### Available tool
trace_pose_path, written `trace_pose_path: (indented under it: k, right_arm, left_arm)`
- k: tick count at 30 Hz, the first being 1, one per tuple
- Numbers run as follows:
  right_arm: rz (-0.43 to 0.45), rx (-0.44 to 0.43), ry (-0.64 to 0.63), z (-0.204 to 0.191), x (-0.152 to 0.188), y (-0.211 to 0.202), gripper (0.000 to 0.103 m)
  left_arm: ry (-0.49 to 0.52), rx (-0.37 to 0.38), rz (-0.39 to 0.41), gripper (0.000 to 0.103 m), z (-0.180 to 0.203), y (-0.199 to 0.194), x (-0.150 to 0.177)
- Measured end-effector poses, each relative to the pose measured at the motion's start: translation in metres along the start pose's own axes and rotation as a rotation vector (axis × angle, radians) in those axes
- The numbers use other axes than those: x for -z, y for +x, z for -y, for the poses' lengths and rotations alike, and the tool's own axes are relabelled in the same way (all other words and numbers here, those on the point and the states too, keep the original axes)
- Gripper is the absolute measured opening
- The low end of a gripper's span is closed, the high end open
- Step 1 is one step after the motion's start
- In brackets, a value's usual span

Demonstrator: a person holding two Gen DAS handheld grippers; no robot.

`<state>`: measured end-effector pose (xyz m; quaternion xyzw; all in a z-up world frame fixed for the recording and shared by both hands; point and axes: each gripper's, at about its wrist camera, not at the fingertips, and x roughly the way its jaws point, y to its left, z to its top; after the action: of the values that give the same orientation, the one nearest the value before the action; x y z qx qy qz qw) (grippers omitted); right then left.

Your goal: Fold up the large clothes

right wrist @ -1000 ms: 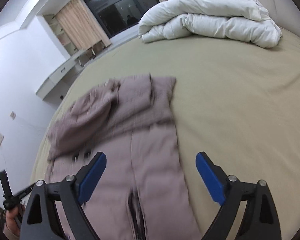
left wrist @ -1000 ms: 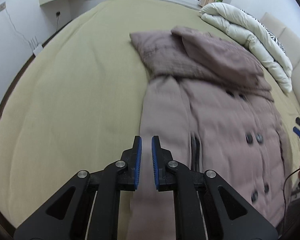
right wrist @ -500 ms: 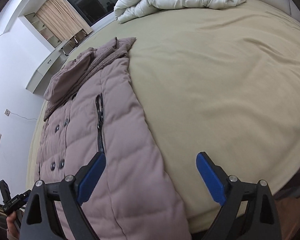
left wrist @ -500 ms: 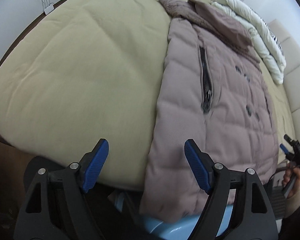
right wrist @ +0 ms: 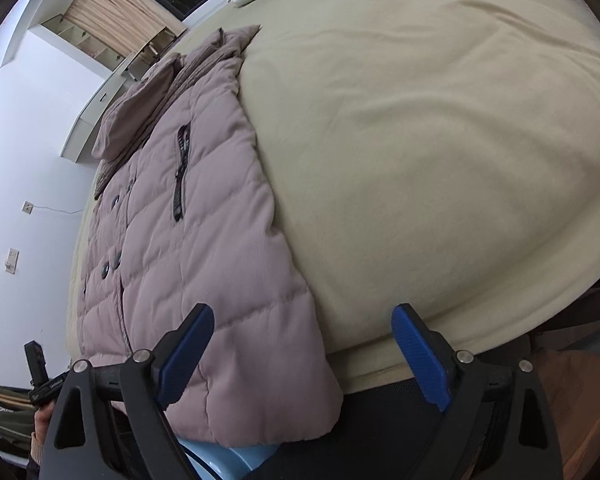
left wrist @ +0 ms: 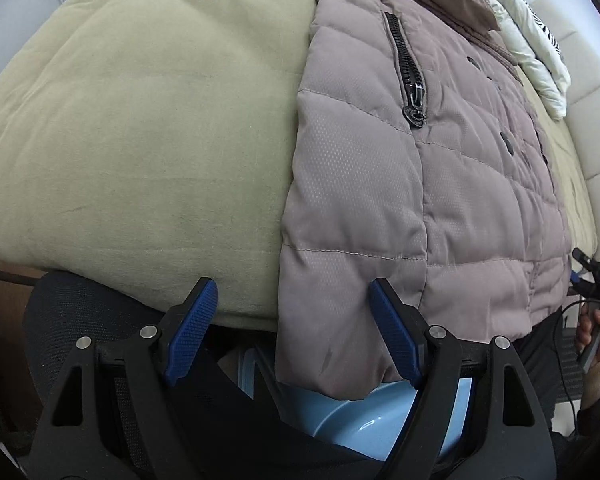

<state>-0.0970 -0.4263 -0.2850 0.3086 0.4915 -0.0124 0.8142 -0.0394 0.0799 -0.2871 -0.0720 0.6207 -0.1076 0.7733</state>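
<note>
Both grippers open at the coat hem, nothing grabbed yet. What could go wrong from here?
1. The puffy coat hangs its hem over the bed edge; a thin pinch by the left gripper may catch only the top layer, so the fold may drag unevenly.
2. The right gripper straddles the coat's corner and bare bedding, so it could grab the bed cover too.
3. The blue basin sits under the hem; fingers could bump it.

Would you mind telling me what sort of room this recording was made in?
Most likely a bedroom: a wide bed with an olive cover, a rolled white duvet near its padded headboard, and curtains beside a dark window.
</note>
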Motion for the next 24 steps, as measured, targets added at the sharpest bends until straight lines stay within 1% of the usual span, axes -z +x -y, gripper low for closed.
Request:
trace_pose_path:
  k: [5, 7, 10, 13, 17, 19, 20, 22, 23, 24]
  right_arm:
    - [-0.061, -0.019, -0.020, -0.002, 0.008, 0.012, 0.089]
    - [-0.073, -0.026, -0.019, 0.000, 0.011, 0.014, 0.087]
    - [-0.081, -0.047, -0.011, 0.002, 0.013, 0.015, 0.087]
    - [-0.095, -0.073, -0.002, 0.005, 0.014, 0.016, 0.087]
    - [-0.105, -0.077, -0.019, 0.005, 0.017, 0.013, 0.086]
    - [-0.110, -0.075, -0.026, 0.004, 0.017, 0.014, 0.079]
    - [-0.110, -0.079, -0.024, 0.004, 0.017, 0.014, 0.078]
    - [-0.112, -0.097, -0.027, 0.002, 0.016, 0.013, 0.068]
    - [-0.116, -0.104, -0.035, 0.000, 0.016, 0.013, 0.065]
    - [-0.125, -0.110, -0.044, -0.002, 0.016, 0.014, 0.062]
  left_arm:
    - [0.018, -0.003, -0.021, 0.078, 0.000, 0.002, 0.005]
    - [0.020, 0.004, -0.031, 0.078, 0.000, 0.004, 0.008]
    - [0.009, 0.016, -0.037, 0.077, 0.000, 0.010, 0.010]
    - [0.003, 0.032, -0.043, 0.071, 0.001, 0.013, 0.008]
    - [0.016, 0.027, -0.050, 0.066, 0.006, 0.015, 0.007]
    - [0.014, 0.027, -0.050, 0.064, 0.005, 0.014, 0.007]
    - [0.015, 0.029, -0.049, 0.060, 0.007, 0.015, 0.008]
    - [0.019, 0.037, -0.051, 0.054, 0.007, 0.013, 0.009]
    - [0.021, 0.039, -0.051, 0.051, 0.013, 0.015, 0.009]
    - [0.023, 0.039, -0.052, 0.051, 0.014, 0.015, 0.009]
